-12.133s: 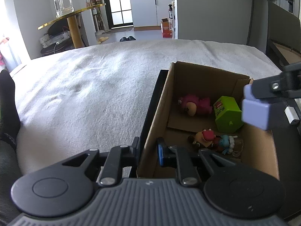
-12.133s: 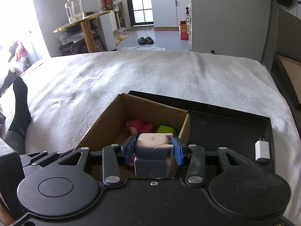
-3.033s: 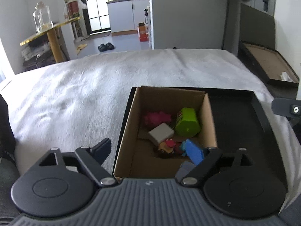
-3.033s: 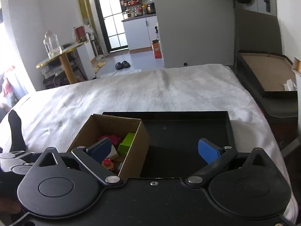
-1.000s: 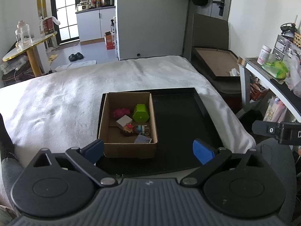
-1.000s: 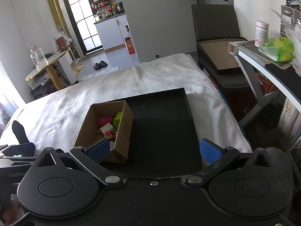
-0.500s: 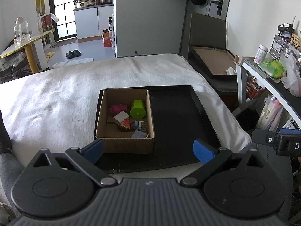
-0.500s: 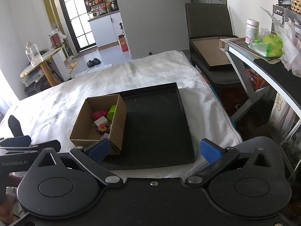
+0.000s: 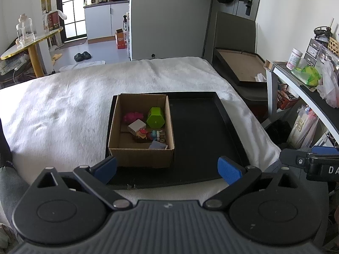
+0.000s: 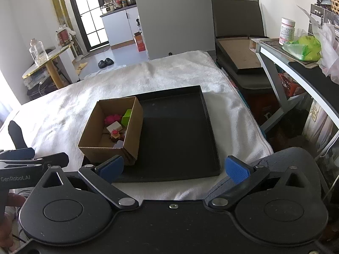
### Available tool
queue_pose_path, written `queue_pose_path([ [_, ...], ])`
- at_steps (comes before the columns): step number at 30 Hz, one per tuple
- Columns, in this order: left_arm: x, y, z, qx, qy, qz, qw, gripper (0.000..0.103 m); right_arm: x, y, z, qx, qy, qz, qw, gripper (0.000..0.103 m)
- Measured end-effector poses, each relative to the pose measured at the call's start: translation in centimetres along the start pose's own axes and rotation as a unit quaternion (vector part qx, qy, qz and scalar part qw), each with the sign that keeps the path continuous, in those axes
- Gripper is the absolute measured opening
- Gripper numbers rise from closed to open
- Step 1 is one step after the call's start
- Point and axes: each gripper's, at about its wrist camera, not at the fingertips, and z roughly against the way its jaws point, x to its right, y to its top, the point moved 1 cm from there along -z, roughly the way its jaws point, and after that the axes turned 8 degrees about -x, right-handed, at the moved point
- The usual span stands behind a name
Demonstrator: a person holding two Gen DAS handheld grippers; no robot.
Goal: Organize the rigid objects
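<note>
Left gripper [image 9: 167,168]: nearest us; blue pads spread wide, nothing between them. We hold it back from the tray, which we judge a resting pose with no pick in hand.
Right gripper [image 10: 173,169]: also nearest; jaws equally wide, empty, hanging short of the tray's near edge.
Black tray [image 9: 201,127]: lies on the white blanket [image 9: 63,105] just beyond both grippers. Its right part is bare; we see no loose item left on it.
Cardboard box [image 9: 139,155]: open-topped, stands in the tray's left part, against the left rim. We take it as the collecting container, set inside the tray so items have a short way to go.
Box contents, near to far: a grey-lilac block [image 9: 157,145] in the near right corner; small figurines [image 9: 148,135], red, brown and blue, too small to tell apart further; a white cube [image 9: 136,126]; a green hexagonal piece [image 9: 155,117] at far right; a pink toy [image 9: 130,117] at far left.
Task standing: all rigid objects we can see lie in the box; we judge the sorting done or nearly so.
Far ground: a round side table [image 9: 27,44] carrying a glass jar [image 9: 25,29], far left.
</note>
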Motion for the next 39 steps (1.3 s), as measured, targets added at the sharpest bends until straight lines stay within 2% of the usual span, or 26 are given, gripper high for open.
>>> queue_pose_path([
  [39,-0.41,-0.56,-0.25,-0.006,0.001,0.007,1.0000,0.101,-0.84,-0.10,0.08,-0.002,-0.003,0.017,1.000,0.103],
])
